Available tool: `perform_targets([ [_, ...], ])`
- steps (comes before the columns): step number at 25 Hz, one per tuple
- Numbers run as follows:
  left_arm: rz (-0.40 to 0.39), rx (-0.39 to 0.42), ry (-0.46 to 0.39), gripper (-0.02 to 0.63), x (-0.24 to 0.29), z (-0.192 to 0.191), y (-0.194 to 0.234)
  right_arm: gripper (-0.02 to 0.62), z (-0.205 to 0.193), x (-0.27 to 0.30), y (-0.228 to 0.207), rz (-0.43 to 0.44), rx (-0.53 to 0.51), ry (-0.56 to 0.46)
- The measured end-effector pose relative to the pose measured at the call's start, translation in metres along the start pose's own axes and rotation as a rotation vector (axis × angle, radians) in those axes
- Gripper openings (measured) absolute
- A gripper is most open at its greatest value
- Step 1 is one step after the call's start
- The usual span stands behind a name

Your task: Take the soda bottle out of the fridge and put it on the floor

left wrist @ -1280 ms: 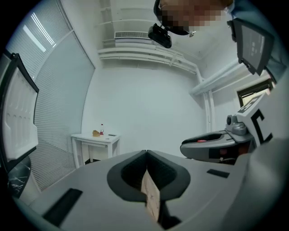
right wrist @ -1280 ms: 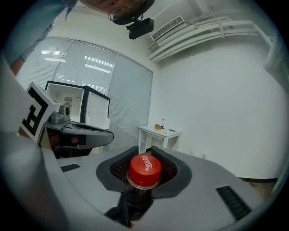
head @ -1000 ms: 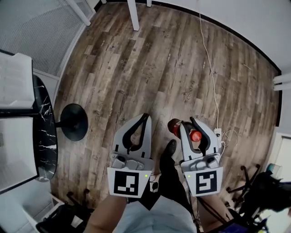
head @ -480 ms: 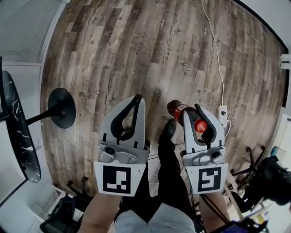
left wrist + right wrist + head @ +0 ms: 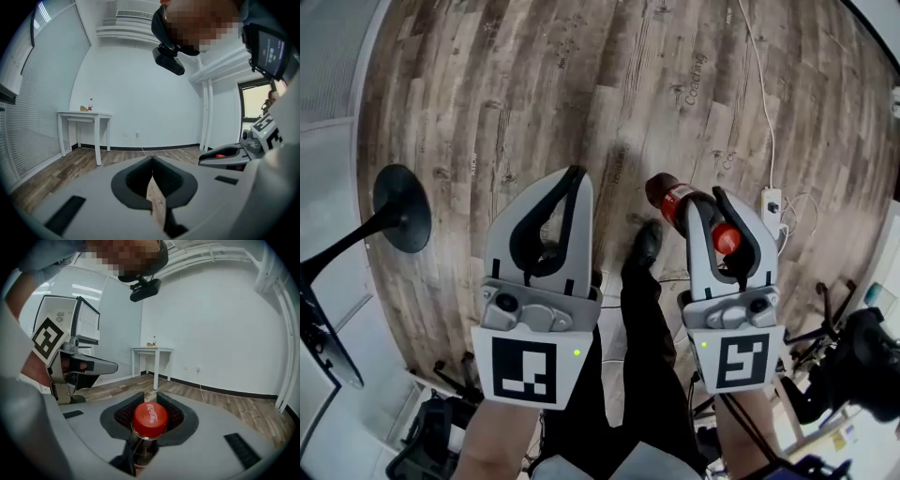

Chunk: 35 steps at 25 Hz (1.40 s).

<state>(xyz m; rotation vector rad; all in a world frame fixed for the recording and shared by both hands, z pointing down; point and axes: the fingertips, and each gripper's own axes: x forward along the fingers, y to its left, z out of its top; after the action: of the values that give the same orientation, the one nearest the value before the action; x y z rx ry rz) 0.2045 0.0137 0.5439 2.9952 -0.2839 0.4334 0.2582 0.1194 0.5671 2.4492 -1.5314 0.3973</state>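
The soda bottle has a dark body, a red label and a red cap. It hangs upright above the wooden floor. My right gripper is shut on its neck just under the cap. In the right gripper view the cap sits between the black pads, with the neck running down below them. My left gripper is level with it at the left, shut with nothing in it. In the left gripper view its fingertips meet, and only a thin slit below them shows floor.
A black round table base stands on the floor at the left. A white power strip with a cable lies at the right. The person's black shoe is between the grippers. A white table stands by the far wall.
Both grippers have sunk toward the floor, which now looks closer. The bottle has stayed in the right gripper's grip, and the left gripper has stayed shut.
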Motion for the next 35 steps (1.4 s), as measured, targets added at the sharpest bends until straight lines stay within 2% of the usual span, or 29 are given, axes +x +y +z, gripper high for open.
perform_targets([
  [10,-0.031,-0.007,0.038,0.017,0.021,-0.098,-0.003,0.097,-0.108,0.022,-0.003,-0.026,0.020,0.037],
  [14,-0.022,-0.009,0.012,0.015,0.021,-0.130,-0.001,0.095,-0.147,0.025,0.000,-0.025,0.020,0.046],
  [19,-0.013,0.007,0.041,0.015,0.025,-0.172,-0.004,0.095,-0.192,0.020,0.003,-0.009,0.032,0.085],
  [24,-0.007,0.081,0.068,0.017,0.029,-0.203,-0.009,0.095,-0.224,0.020,0.005,-0.001,0.044,0.105],
  [35,-0.044,0.073,0.098,0.015,0.036,-0.238,-0.018,0.095,-0.274,0.021,0.001,-0.023,0.037,0.153],
])
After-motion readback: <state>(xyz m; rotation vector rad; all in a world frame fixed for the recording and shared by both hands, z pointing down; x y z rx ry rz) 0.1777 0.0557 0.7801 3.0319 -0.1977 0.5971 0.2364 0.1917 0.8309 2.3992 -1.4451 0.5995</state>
